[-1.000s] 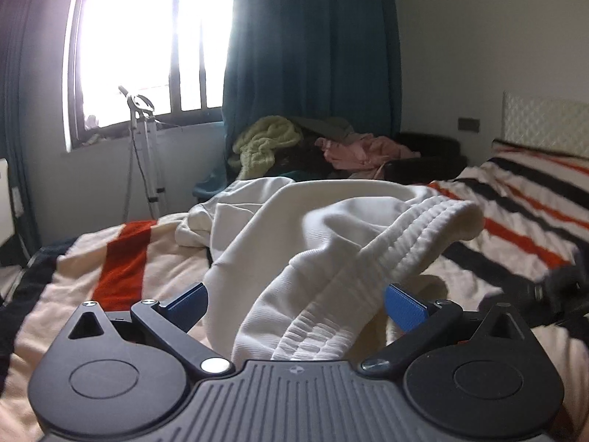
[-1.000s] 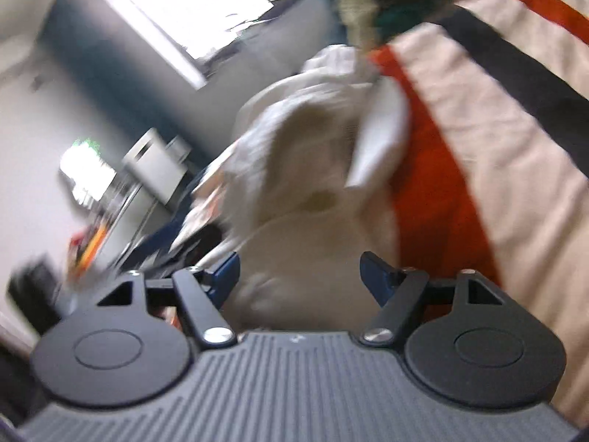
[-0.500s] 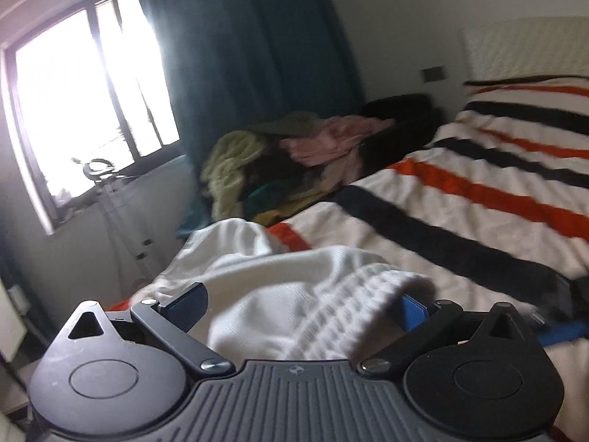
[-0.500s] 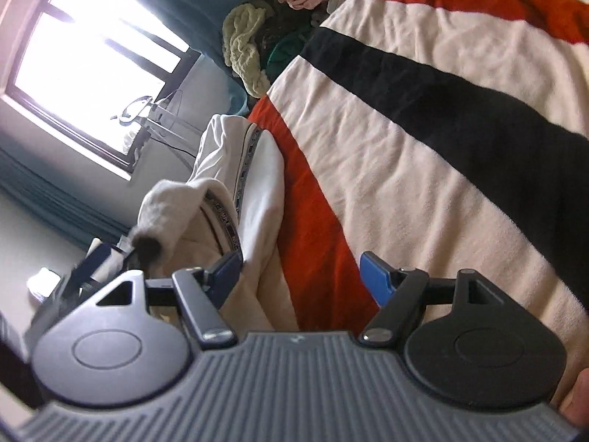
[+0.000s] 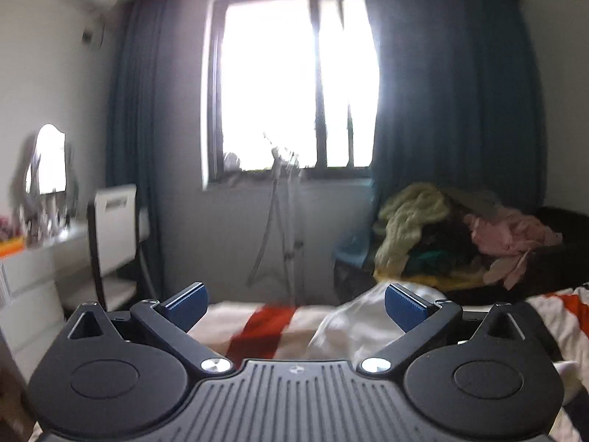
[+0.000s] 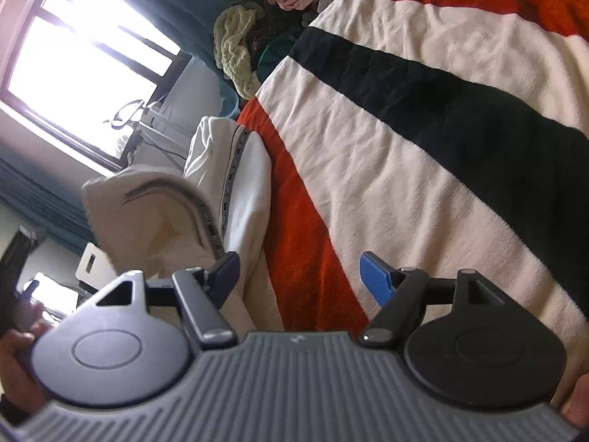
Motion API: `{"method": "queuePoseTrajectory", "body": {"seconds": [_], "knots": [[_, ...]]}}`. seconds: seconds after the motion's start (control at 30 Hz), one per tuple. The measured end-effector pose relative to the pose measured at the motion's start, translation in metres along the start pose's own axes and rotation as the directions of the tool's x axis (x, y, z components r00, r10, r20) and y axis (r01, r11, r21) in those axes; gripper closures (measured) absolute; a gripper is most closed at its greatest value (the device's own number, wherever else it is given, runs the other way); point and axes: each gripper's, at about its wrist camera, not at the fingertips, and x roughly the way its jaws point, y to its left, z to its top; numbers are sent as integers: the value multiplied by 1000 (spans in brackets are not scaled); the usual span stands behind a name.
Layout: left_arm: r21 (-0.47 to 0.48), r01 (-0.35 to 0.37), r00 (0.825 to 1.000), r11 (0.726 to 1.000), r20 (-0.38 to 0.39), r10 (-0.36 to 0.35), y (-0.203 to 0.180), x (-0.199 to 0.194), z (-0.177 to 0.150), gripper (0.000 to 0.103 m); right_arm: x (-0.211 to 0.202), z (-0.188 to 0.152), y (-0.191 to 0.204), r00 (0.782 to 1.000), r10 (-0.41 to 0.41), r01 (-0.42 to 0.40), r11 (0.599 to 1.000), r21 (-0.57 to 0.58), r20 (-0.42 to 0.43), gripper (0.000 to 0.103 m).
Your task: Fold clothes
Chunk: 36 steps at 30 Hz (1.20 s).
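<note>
A white garment [image 6: 235, 184] with a dark patterned side stripe lies bunched on the striped bedspread [image 6: 405, 140], left of my right gripper [image 6: 300, 276]. That gripper is open and empty, low over the orange stripe, its left finger beside the garment. In the left wrist view the same white garment [image 5: 353, 328] shows blurred, low and behind the right finger. My left gripper [image 5: 294, 305] is open and empty, raised and facing the window.
A pile of other clothes, yellow-green and pink [image 5: 460, 235], sits on a dark seat past the bed's end. A chair [image 5: 114, 228] and a white dresser [image 5: 33, 269] stand at the left. A metal stand [image 5: 279, 221] is under the window.
My left gripper has let the white garment's waistband go, lifted and turned toward the window. My right gripper has swung off the garment to over the bedspread and now holds nearly still.
</note>
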Motion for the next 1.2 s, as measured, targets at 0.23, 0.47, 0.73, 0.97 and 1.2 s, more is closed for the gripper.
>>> {"method": "queuePoseTrajectory", "body": {"seconds": [0.23,0.47,0.73,0.97,1.2], "knots": [[25,114,990,993,-88,-111,46,-29,-54,0,7,-18,33,994,88,-99,981,-166,-70,28],[152,233,972,961,-59,-227,15,-57,-97,0,14,-44,73,957,269,-289,918,-270,-107,28],[113,281,959,953,-62,-275,15,-40,-122,0,64,-40,123,983,170,-185,918,-352,-72,28],[62,344,936,937,-101,-337,18,-26,-127,0,69,-79,105,983,-70,-18,880,-474,-167,30],[204,507,861,838,-79,-502,-15,-53,-136,0,42,-84,89,985,-75,9,923,-384,-157,31]]}}
